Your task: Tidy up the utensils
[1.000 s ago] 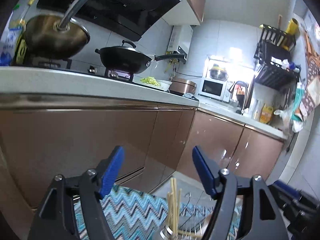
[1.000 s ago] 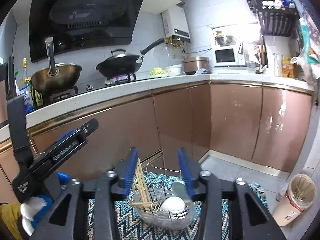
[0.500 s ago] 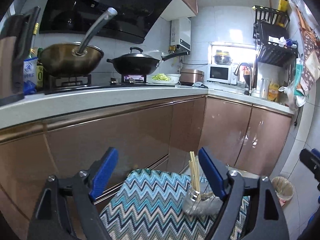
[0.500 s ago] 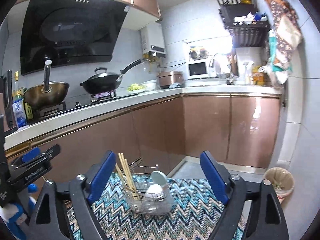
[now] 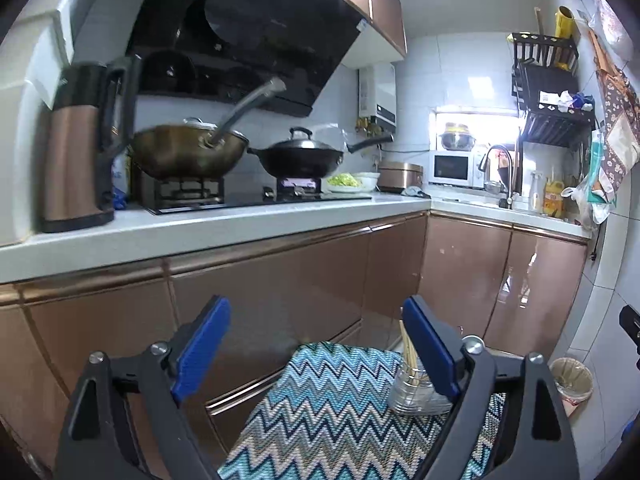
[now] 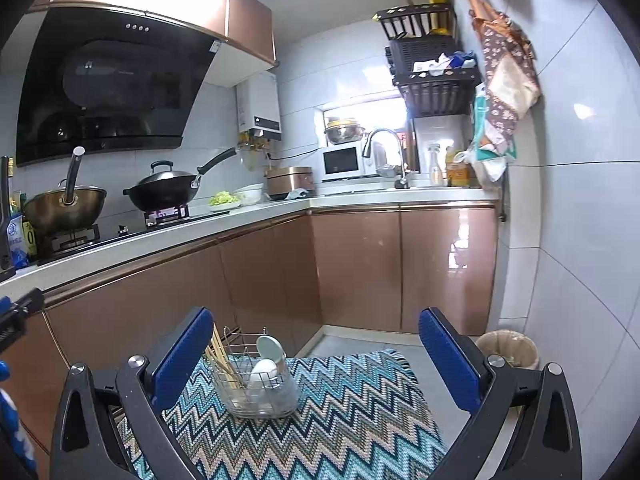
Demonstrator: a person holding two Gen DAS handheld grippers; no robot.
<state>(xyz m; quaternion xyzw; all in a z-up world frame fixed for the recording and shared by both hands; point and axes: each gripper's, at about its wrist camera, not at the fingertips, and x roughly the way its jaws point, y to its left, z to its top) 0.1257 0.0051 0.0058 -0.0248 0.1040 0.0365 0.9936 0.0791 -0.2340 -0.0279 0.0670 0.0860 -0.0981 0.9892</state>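
A wire utensil basket point(image 6: 260, 388) stands on a zigzag-patterned cloth point(image 6: 340, 412). It holds wooden chopsticks point(image 6: 222, 354) on its left side and pale ceramic spoons point(image 6: 269, 354) on its right. My right gripper point(image 6: 316, 356) is open and empty, raised above and behind the basket. My left gripper point(image 5: 316, 344) is open and empty too. In the left wrist view the basket point(image 5: 412, 392) and chopsticks point(image 5: 408, 350) show partly behind the right finger.
Brown cabinets point(image 6: 360, 268) and a white counter point(image 5: 200, 228) run behind the cloth. Two woks point(image 5: 188, 152) sit on the stove and a brown kettle point(image 5: 76, 152) at the left. A waste bin point(image 6: 508, 350) stands on the floor at the right.
Both grippers have risen and pulled back from the basket. The right gripper's jaws have opened wide. The basket now looks smaller and farther away.
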